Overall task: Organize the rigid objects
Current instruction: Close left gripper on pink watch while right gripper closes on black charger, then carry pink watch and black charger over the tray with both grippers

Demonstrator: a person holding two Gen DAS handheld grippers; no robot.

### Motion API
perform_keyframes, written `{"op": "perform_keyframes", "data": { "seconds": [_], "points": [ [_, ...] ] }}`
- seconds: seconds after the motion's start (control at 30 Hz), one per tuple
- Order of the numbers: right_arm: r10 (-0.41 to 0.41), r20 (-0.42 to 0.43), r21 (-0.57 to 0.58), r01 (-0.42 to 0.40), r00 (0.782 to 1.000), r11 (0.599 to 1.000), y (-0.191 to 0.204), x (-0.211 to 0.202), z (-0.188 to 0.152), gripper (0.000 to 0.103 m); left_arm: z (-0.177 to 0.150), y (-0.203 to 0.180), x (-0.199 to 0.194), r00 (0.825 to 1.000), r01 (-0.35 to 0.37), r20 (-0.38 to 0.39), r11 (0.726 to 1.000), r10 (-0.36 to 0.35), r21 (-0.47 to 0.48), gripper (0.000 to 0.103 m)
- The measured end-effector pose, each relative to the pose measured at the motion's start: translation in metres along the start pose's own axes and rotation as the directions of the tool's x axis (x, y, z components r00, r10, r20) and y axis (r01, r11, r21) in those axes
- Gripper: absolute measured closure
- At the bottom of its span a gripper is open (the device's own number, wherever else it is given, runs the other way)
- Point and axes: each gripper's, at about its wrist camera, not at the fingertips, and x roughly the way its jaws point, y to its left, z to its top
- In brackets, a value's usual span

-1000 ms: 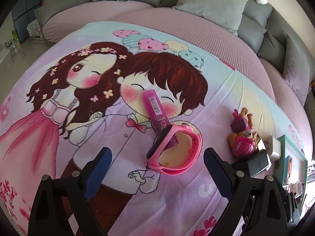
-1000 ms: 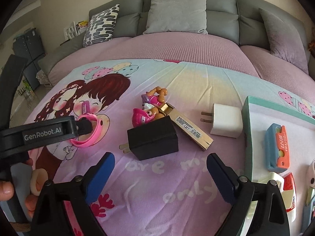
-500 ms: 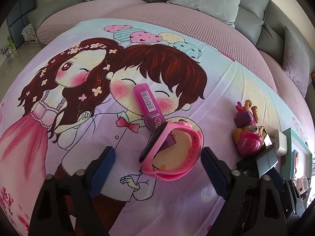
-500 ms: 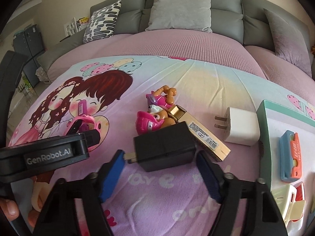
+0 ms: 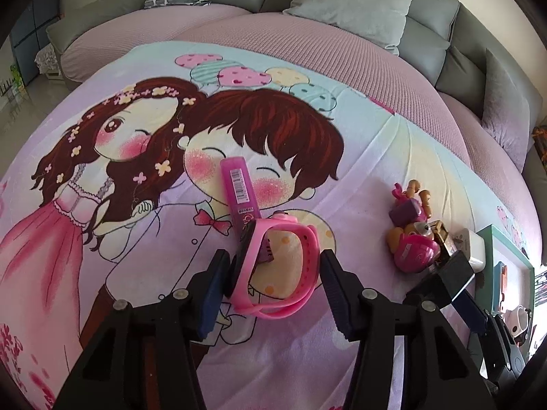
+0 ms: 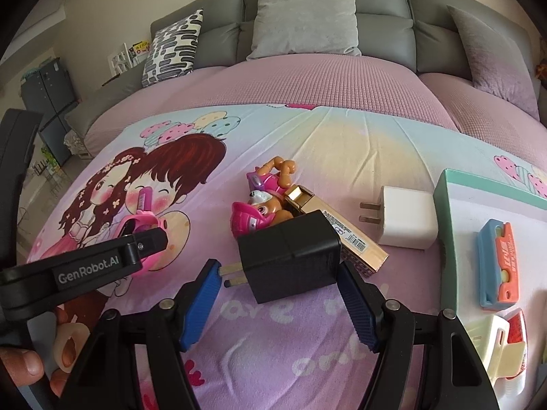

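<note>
— Pink is the watch [image 5: 273, 270], yes? Where is it, counted from the green tray [image 6: 448, 239]?

— Far to the left of the tray, on the cartoon bedsheet [image 5: 136, 239]. The left gripper [image 5: 271, 290] has just been closing and the watch is between its jaws. One pad touches the watch face; the other is against the strap, or nearly, I cannot see it well.

— And the right gripper [image 6: 278, 302]?

— It is half open around the black charger [image 6: 290, 256], left of the tray. Its jaws have just been closing. The right pad touches the body; the left pad is beside the prongs only.

— How much is done?

— A few small things lie in the tray already. Outside it are the watch, the pink highlighter [image 5: 237, 193], the toy dog [image 6: 263, 201], the gold box [image 6: 338, 232], both chargers. So I think most work remains.
</note>
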Motion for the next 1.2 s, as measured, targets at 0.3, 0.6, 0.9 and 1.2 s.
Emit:
{"op": "perform_keyframes", "data": {
  "seconds": [0.3,0.6,0.9,1.2],
  "points": [
    [0.013,0.052,0.052,-0.016,0.999,0.999,-0.014,-0.027,0.006,0.068,0.004,-0.015,-0.031,0.996,0.015,0.086,0.999,-0.019,0.04,0.047],
    [0.058,0.016,0.133,-0.059,0.998,0.989,-0.04,-0.026,0.006,0.068,0.003,-0.038,-0.039,0.995,-0.001,0.101,0.995,-0.009,0.096,0.047],
    [0.074,0.014,0.121,-0.075,0.997,0.99,-0.035,-0.022,0.008,0.066,0.003,-0.031,-0.036,0.996,-0.01,0.086,0.998,0.004,0.068,0.047],
    [0.001,-0.012,0.019,-0.001,1.0,1.0,-0.01,-0.005,0.008,0.06,0.002,-0.022,-0.024,0.998,0.023,0.05,0.999,-0.025,0.041,0.047]
  ]
}}
